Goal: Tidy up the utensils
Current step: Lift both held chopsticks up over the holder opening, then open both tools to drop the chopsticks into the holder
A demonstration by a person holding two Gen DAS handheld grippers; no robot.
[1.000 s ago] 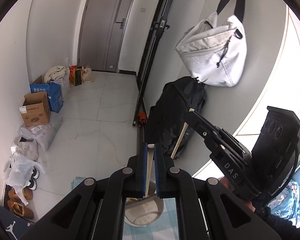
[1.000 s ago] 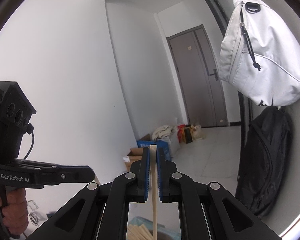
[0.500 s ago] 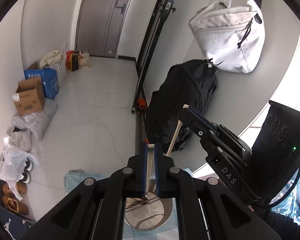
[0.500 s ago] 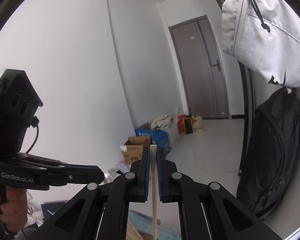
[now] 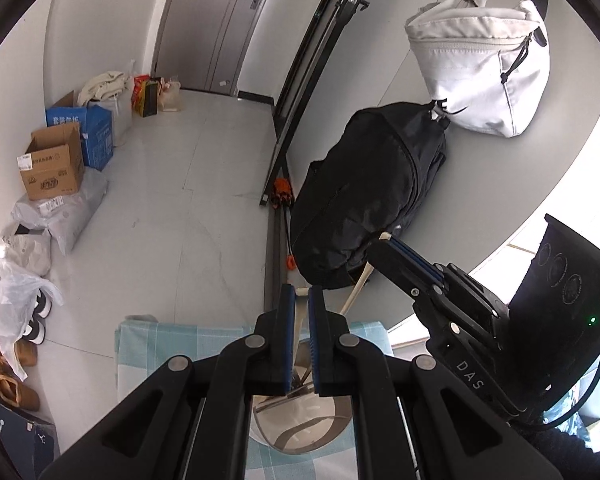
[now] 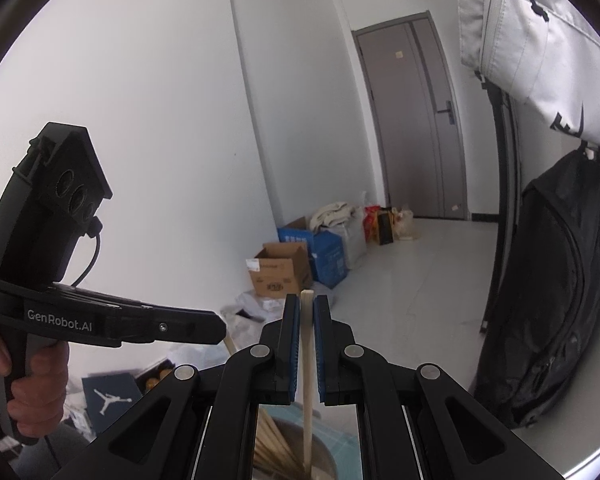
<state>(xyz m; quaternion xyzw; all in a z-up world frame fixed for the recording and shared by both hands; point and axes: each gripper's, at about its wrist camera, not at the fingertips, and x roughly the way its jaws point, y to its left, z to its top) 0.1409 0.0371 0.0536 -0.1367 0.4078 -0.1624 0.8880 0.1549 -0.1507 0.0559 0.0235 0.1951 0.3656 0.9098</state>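
My left gripper [image 5: 299, 300] is shut on a pale wooden chopstick [image 5: 299, 322] that runs down between the blue pads toward a round metal container [image 5: 300, 428] on a blue checked cloth [image 5: 148, 340]. My right gripper [image 6: 307, 308] is shut on another wooden chopstick [image 6: 308, 392], held upright over the same container [image 6: 324, 456], which holds several more chopsticks [image 6: 272, 448]. The right gripper also shows in the left wrist view [image 5: 384, 242] with its chopstick [image 5: 356, 288]. The left gripper shows in the right wrist view [image 6: 220, 326].
A black backpack [image 5: 364, 200] and a white bag [image 5: 484, 64] hang on the wall at the right. Cardboard boxes [image 5: 52, 164], plastic bags and shoes [image 5: 12, 380] line the floor at the left. A grey door [image 6: 416, 120] closes the hallway.
Both wrist views have tilted downward. The container and checked cloth have come further into view under the left gripper. Both grippers stay shut on their chopsticks.
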